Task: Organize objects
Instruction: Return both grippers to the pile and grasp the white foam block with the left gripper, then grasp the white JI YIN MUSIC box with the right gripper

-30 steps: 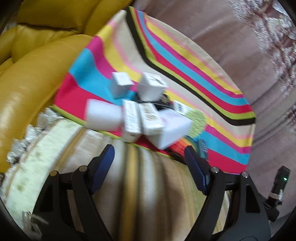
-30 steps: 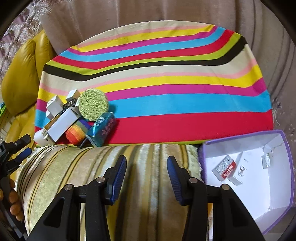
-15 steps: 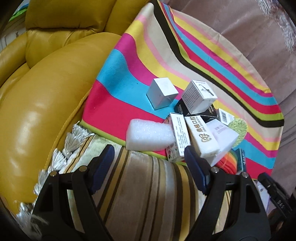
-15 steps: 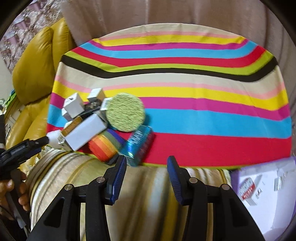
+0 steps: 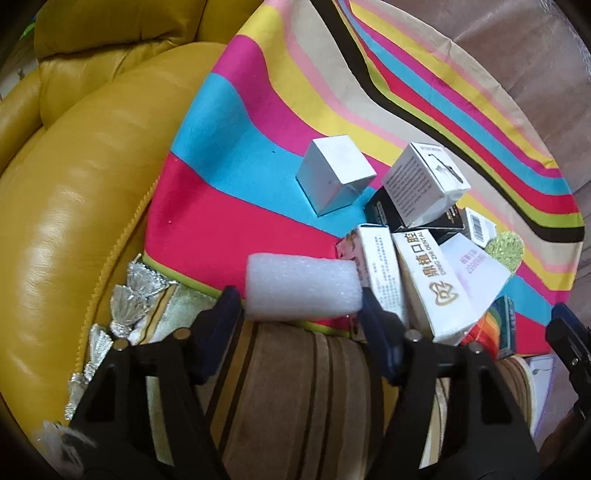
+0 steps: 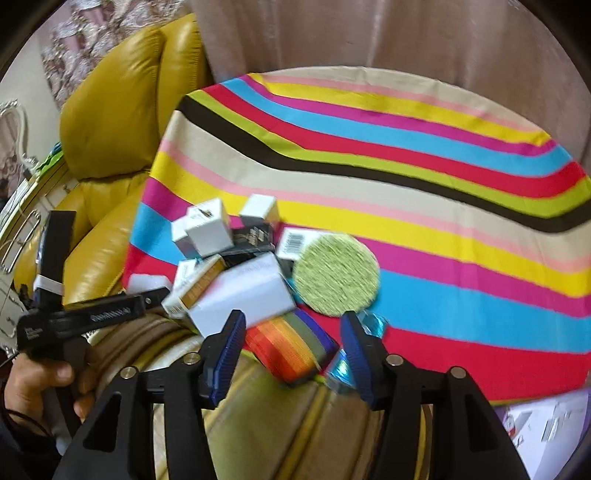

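Observation:
A pile of small boxes lies on a striped cloth [image 5: 236, 177]. In the left wrist view my left gripper [image 5: 301, 299] is open, its fingers on either side of a white foam block [image 5: 301, 286] at the cloth's near edge. Beside it stand white cartons [image 5: 432, 284], a grey cube box [image 5: 332, 173] and a white box [image 5: 424, 184]. In the right wrist view my right gripper [image 6: 293, 325] is open around a rainbow-striped block [image 6: 288, 343]. A green round pad [image 6: 336, 275] and a blue shiny pack [image 6: 369, 325] lie close by.
A yellow leather armchair [image 5: 74, 184] stands left of the cloth. A brown striped cushion [image 5: 295, 398] lies under both grippers. A white box with a purple rim [image 6: 546, 428] sits at the lower right. A curtain [image 6: 369, 33] hangs behind.
Both grippers have moved forward toward the pile. The left one now straddles the foam block, the right one now straddles the rainbow block.

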A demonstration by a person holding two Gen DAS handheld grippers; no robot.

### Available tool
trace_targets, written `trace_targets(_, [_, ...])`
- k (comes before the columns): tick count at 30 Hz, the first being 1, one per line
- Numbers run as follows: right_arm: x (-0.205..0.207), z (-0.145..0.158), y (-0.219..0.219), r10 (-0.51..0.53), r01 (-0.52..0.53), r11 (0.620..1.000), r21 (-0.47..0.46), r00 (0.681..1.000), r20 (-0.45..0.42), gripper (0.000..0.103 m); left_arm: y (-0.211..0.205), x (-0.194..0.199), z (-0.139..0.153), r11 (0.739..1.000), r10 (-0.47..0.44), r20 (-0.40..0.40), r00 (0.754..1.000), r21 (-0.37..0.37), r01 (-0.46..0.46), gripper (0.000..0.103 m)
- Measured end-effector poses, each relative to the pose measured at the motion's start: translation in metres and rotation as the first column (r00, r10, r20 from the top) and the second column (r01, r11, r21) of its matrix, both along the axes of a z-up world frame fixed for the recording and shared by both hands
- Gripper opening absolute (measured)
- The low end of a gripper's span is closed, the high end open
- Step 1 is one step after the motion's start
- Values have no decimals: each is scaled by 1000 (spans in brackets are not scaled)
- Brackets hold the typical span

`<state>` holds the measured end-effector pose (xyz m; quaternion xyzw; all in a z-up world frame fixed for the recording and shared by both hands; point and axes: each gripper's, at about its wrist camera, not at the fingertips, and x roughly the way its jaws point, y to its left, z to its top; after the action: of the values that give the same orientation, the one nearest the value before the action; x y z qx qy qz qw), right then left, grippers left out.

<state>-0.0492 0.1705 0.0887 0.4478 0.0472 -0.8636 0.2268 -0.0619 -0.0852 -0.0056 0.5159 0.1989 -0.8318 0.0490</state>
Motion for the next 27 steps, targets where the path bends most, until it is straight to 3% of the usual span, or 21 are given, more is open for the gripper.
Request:
trace_targets(8, [-18,7,-48,86,-85,996,24,995,-43,75,-7,7,3,999,34,-62,998,16,-33,65])
trace_targets(15, [-40,0,-92,154,-151,987,49,987,-46,75,-12,14,1,996,89,-100,991,25,-87,64])
trace_targets(24, [-67,-29,-136,190,-186,976,109,982,-23,74,-11,11,-1,995,93,-109,990,34,-90,64])
trace_targets(27, [-73,-36,-142,186,-183,975,126,982,-13,65,-11,11,0,995,95,-112,989,34,-91,64])
